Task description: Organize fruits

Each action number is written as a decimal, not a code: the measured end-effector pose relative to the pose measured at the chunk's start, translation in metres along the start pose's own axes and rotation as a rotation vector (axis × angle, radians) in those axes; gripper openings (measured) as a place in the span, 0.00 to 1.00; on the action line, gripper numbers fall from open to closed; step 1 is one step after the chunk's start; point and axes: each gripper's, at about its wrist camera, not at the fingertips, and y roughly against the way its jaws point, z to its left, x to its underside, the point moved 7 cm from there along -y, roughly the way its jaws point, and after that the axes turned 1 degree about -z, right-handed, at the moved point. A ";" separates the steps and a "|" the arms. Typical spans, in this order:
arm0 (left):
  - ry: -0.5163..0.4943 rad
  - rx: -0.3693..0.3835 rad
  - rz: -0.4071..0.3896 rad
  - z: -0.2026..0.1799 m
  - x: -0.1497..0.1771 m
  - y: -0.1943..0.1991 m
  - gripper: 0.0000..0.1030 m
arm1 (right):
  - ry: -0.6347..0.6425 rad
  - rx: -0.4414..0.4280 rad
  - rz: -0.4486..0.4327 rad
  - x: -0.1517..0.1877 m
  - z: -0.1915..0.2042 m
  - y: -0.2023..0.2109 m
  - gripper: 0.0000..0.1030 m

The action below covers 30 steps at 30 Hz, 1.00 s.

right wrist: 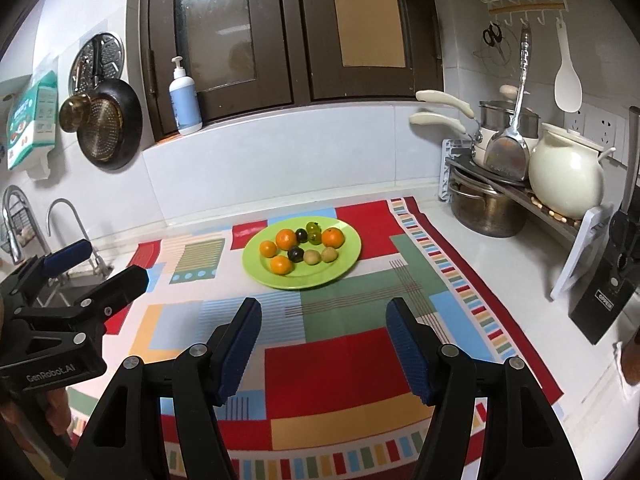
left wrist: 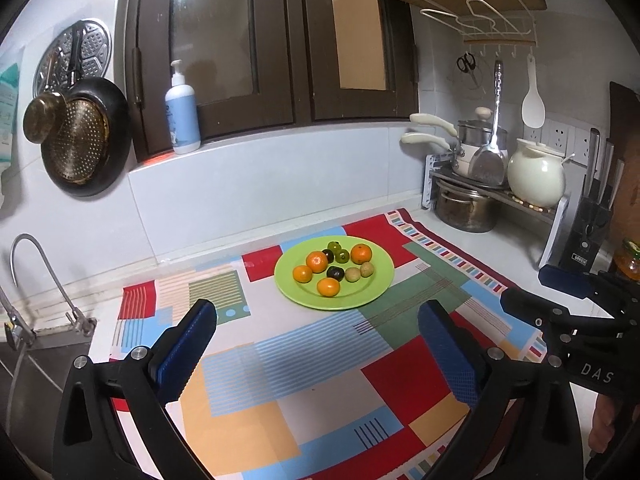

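A green plate [left wrist: 380, 280] [right wrist: 256, 268] sits on a patchwork cloth [left wrist: 280, 360] toward the back of the counter. On it lie several oranges [left wrist: 317, 261] [right wrist: 286, 239], two dark round fruits [left wrist: 335, 273], two green ones [left wrist: 342, 256] and two small tan ones [left wrist: 366, 269]. My left gripper [left wrist: 318, 312] [right wrist: 108, 262] hovers in front of the plate, open wide with nothing between its blue pads. My right gripper [right wrist: 324, 306] [left wrist: 528, 286] is beside it on the right, also short of the plate, open about halfway and empty.
A sink with faucets [left wrist: 36, 280] is at the left edge of the counter. A rack with steel pots [left wrist: 468, 208] and a white jar [left wrist: 536, 176] stands at the back right, with a knife block [right wrist: 604, 292] nearer. A soap bottle [left wrist: 182, 116] stands on the sill.
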 end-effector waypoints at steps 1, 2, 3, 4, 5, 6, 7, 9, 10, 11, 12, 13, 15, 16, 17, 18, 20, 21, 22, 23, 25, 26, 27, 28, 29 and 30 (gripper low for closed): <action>-0.001 -0.002 0.000 -0.001 0.001 0.002 1.00 | -0.001 0.000 -0.004 0.000 0.000 0.002 0.63; 0.000 -0.005 0.000 0.000 0.001 0.003 1.00 | 0.000 -0.001 -0.005 0.000 0.000 0.004 0.64; 0.000 -0.009 0.000 -0.001 0.002 0.005 1.00 | 0.001 -0.002 -0.007 0.000 -0.001 0.005 0.64; -0.001 -0.012 -0.001 0.000 0.002 0.006 1.00 | 0.000 -0.001 -0.010 0.000 -0.001 0.007 0.64; -0.001 -0.014 -0.001 -0.001 0.002 0.008 1.00 | 0.001 0.000 -0.012 0.000 -0.001 0.008 0.64; -0.001 -0.016 -0.002 -0.001 0.003 0.009 1.00 | 0.004 0.000 -0.014 0.000 -0.001 0.009 0.64; 0.000 -0.017 -0.003 -0.001 0.003 0.011 1.00 | 0.005 0.001 -0.015 0.000 0.000 0.010 0.64; 0.001 -0.015 -0.003 -0.001 0.004 0.013 1.00 | 0.006 0.001 -0.018 0.000 0.000 0.011 0.64; 0.001 -0.018 -0.003 -0.001 0.004 0.013 1.00 | 0.007 0.001 -0.018 0.000 0.000 0.012 0.64; 0.002 -0.021 -0.003 -0.001 0.004 0.014 1.00 | 0.006 0.000 -0.019 0.000 0.000 0.012 0.64; 0.002 -0.021 -0.003 -0.001 0.004 0.015 1.00 | 0.006 -0.001 -0.018 0.001 0.001 0.013 0.64; 0.002 -0.020 -0.004 -0.001 0.004 0.015 1.00 | 0.006 -0.001 -0.018 0.002 0.001 0.013 0.64; 0.003 -0.020 -0.004 -0.001 0.005 0.016 1.00 | 0.007 -0.001 -0.018 0.002 0.001 0.014 0.64; 0.004 -0.020 -0.003 -0.001 0.005 0.017 1.00 | 0.006 -0.002 -0.017 0.002 0.001 0.014 0.64; 0.004 -0.020 -0.002 -0.001 0.005 0.017 1.00 | 0.006 -0.003 -0.016 0.003 0.001 0.014 0.64; 0.005 -0.021 -0.002 -0.001 0.005 0.017 1.00 | 0.006 -0.003 -0.015 0.003 0.002 0.015 0.64; 0.007 -0.021 -0.002 -0.001 0.005 0.017 1.00 | 0.007 -0.002 -0.014 0.004 0.002 0.015 0.64; 0.007 -0.020 -0.002 -0.001 0.006 0.018 1.00 | 0.009 -0.001 -0.013 0.005 0.002 0.015 0.64; 0.008 -0.021 -0.002 0.000 0.005 0.017 1.00 | 0.010 0.000 -0.012 0.005 0.002 0.015 0.64; 0.008 -0.020 -0.003 0.000 0.005 0.017 1.00 | 0.009 0.000 -0.011 0.005 0.002 0.015 0.64; 0.008 -0.022 -0.002 0.000 0.005 0.017 1.00 | 0.009 -0.001 -0.009 0.006 0.002 0.015 0.64; 0.006 -0.021 -0.002 0.000 0.006 0.017 1.00 | 0.009 0.000 -0.009 0.005 0.002 0.015 0.64; 0.007 -0.020 -0.002 0.000 0.006 0.017 1.00 | 0.007 0.001 -0.010 0.005 0.002 0.016 0.64; 0.009 -0.019 -0.002 0.000 0.006 0.017 1.00 | 0.007 0.001 -0.009 0.005 0.002 0.015 0.64; 0.009 -0.018 -0.001 0.000 0.006 0.017 1.00 | 0.009 0.002 -0.009 0.005 0.002 0.015 0.64; 0.010 -0.018 -0.001 0.000 0.006 0.017 1.00 | 0.008 0.002 -0.009 0.005 0.002 0.015 0.64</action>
